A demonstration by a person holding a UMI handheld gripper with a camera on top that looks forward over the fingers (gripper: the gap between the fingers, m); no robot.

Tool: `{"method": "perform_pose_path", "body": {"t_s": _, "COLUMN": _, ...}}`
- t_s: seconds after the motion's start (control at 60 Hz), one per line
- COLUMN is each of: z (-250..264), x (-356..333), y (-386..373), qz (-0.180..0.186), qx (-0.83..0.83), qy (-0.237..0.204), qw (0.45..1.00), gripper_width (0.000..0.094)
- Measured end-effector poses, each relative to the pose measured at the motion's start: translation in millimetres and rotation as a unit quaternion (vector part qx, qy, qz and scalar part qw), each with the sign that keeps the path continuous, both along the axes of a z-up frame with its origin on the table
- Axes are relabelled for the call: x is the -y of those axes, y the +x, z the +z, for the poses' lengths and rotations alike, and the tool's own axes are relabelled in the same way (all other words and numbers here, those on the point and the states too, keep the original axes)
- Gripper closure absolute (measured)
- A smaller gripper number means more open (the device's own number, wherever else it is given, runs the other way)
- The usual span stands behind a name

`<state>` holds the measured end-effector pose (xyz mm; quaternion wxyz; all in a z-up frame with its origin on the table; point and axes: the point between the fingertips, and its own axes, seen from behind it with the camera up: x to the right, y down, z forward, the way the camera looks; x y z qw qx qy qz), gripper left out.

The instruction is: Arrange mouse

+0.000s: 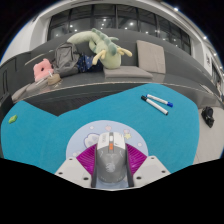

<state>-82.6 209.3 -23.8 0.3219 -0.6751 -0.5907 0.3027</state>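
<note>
Tool [111,168] first: its two fingers, each with a magenta pad [88,163] on the inner face, sit either side of a grey mouse [111,160], and from where I stand they look to be closed in narrow around its flanks, though I cannot be sure whether both pads truly press on it or whether it simply rests on the tabletop [60,120] between them. So the mouse lies right at the tool, not ahead or off to a side; nothing has to be reached for. Its long axis runs near to far, in line with the fingers, with the rounded back end toward the near side and the button end, where a pale wheel or seam shows, pointing away toward the far side of the teal surface. That alignment is what the next move turns on, I'd judge: any turning or sliding of the mouse would have to come from the hand carrying the tool, since the body is already square to it. Off to the far right lie two markers [157,102], well apart from the mouse. Beyond the tabletop's far edge a plush toy [97,43] rests on a sofa, with a pink object [42,69] to its left.
</note>
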Motion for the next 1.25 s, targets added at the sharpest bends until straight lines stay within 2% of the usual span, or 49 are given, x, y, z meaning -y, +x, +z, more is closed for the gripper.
{"method": "perform_pose_path", "body": {"t_s": 0.017, "z": -1.7, "x": 0.8, "y": 0.8, "qz": -0.002, "qx": -0.001, "qy": -0.002, "qw": 1.0, "gripper_width": 0.0443}}
{"method": "perform_pose_path", "body": {"t_s": 0.067, "z": -4.6, "x": 2.4, "y": 1.8, "qz": -0.004, "qx": 0.006, "qy": -0.013, "qw": 1.0, "gripper_width": 0.0383}}
{"method": "perform_pose_path", "body": {"t_s": 0.15, "z": 9.3, "x": 1.5, "y": 7.7, "qz": -0.007, "qx": 0.007, "qy": -0.01, "qw": 1.0, "gripper_width": 0.0067}}
{"method": "perform_pose_path", "body": {"t_s": 0.183, "z": 25.5, "x": 2.5, "y": 12.0, "qz": -0.003, "qx": 0.003, "qy": -0.012, "qw": 1.0, "gripper_width": 0.0092}}
{"method": "perform_pose_path", "body": {"t_s": 0.267, "z": 72.3, "x": 12.8, "y": 37.9, "qz": 0.007, "qx": -0.017, "qy": -0.015, "qw": 1.0, "gripper_width": 0.0085}}
{"method": "perform_pose_path", "body": {"t_s": 0.417, "z": 166.7, "x": 37.4, "y": 127.5, "qz": 0.019, "qx": -0.044, "qy": 0.009, "qw": 0.999, "gripper_width": 0.0084}}
{"method": "perform_pose_path", "body": {"t_s": 0.567, "z": 212.0, "x": 64.8, "y": 230.9, "qz": 0.027, "qx": -0.038, "qy": 0.022, "qw": 0.999, "gripper_width": 0.0091}}
{"method": "perform_pose_path", "body": {"t_s": 0.7, "z": 216.2, "x": 92.3, "y": 294.9, "qz": 0.04, "qx": -0.031, "qy": 0.021, "qw": 0.998, "gripper_width": 0.0091}}
{"method": "perform_pose_path", "body": {"t_s": 0.833, "z": 200.2, "x": 111.8, "y": 326.3, "qz": 0.045, "qx": -0.018, "qy": 0.012, "qw": 0.999, "gripper_width": 0.0093}}
{"method": "perform_pose_path", "body": {"t_s": 1.067, "z": 190.8, "x": 135.5, "y": 330.1, "qz": 0.061, "qx": -0.03, "qy": 0.033, "qw": 0.997, "gripper_width": 0.0091}}
{"method": "perform_pose_path", "body": {"t_s": 1.25, "z": 200.7, "x": 133.0, "y": 322.4, "qz": 0.049, "qx": -0.052, "qy": 0.046, "qw": 0.996, "gripper_width": 0.0092}}
